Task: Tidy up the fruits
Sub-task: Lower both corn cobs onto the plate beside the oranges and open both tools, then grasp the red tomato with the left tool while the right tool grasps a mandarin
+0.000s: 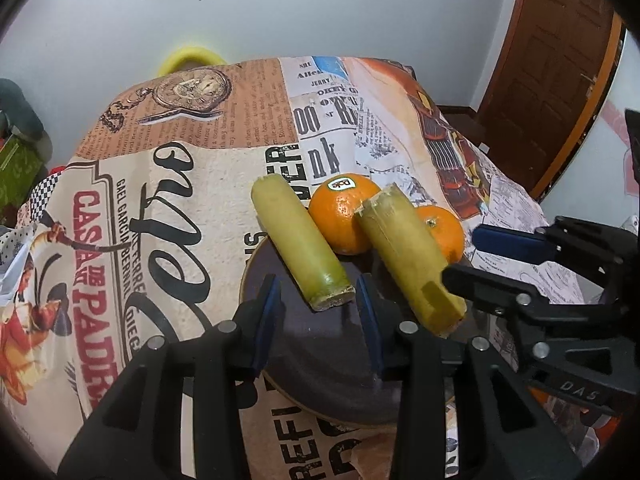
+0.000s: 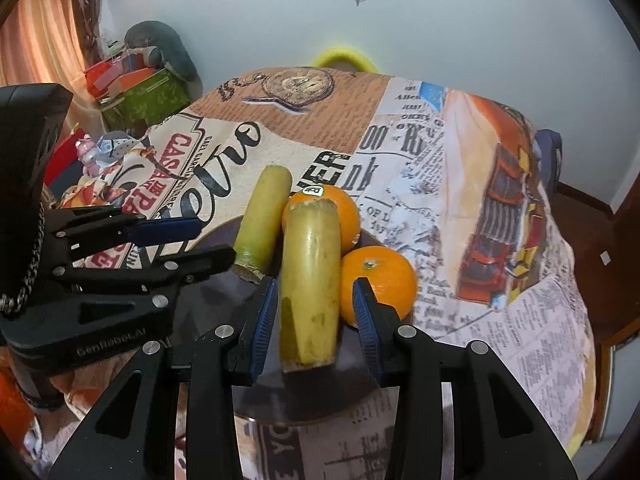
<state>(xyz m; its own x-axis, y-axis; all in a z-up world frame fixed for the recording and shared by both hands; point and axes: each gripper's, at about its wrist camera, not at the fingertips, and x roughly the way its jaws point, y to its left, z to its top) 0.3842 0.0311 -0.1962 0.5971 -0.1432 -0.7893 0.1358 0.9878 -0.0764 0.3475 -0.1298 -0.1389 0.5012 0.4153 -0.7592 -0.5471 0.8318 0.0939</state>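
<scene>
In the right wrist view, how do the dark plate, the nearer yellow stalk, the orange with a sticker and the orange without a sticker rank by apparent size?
1. Dark plate.
2. Nearer yellow stalk, though its nearness to the camera enlarges it.
3 and 4. Orange without sticker and orange with sticker: unsure, since the stalk partly hides the stickered one, which also sits farther away.

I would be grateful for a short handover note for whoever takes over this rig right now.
Left gripper: open, empty, just short of the left cane piece.
Right gripper: open, jaws either side of the right cane piece, not clamped.
Both cane pieces lie on the dark plate, leaning on the stickered orange; the second orange sits at the plate's right edge.
Done: fruit gathered on the plate.
Left: final arrangement, unclear from here.
</scene>
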